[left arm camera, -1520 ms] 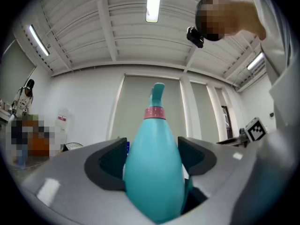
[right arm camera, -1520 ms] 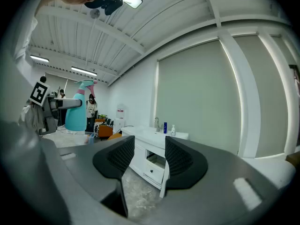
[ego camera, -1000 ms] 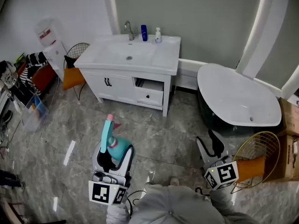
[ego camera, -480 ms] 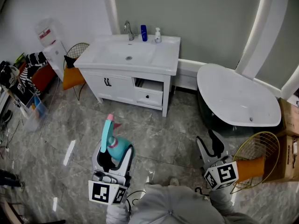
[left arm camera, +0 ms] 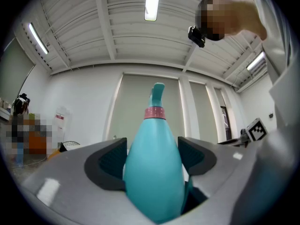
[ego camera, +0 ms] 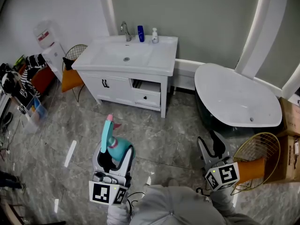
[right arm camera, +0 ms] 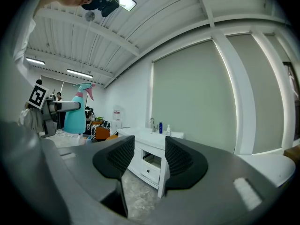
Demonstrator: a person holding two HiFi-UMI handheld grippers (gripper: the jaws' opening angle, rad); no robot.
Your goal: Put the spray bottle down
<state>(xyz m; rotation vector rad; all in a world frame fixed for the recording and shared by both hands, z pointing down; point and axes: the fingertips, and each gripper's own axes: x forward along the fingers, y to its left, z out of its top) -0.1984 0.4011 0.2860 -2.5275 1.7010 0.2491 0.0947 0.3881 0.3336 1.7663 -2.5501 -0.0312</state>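
As left gripper (ego camera: 114,156) clamps spray bottle (ego camera: 111,142) — right gripper (ego camera: 210,146) empty.

The spray bottle (ego camera: 116,148) is smooth teal plastic, the floor (ego camera: 159,136) glossy grey stone, the faucet (ego camera: 125,30) shiny metal.

Your white-bodied left gripper (ego camera: 112,159) carries black ridged pads (left arm camera: 111,159) and a cube of black-and-white square markers (ego camera: 108,192). Your right gripper (ego camera: 213,148) is built the same, with dark curved pads (right arm camera: 117,159) and its own marker cube (ego camera: 221,176). You wear a light grey top (ego camera: 178,209).
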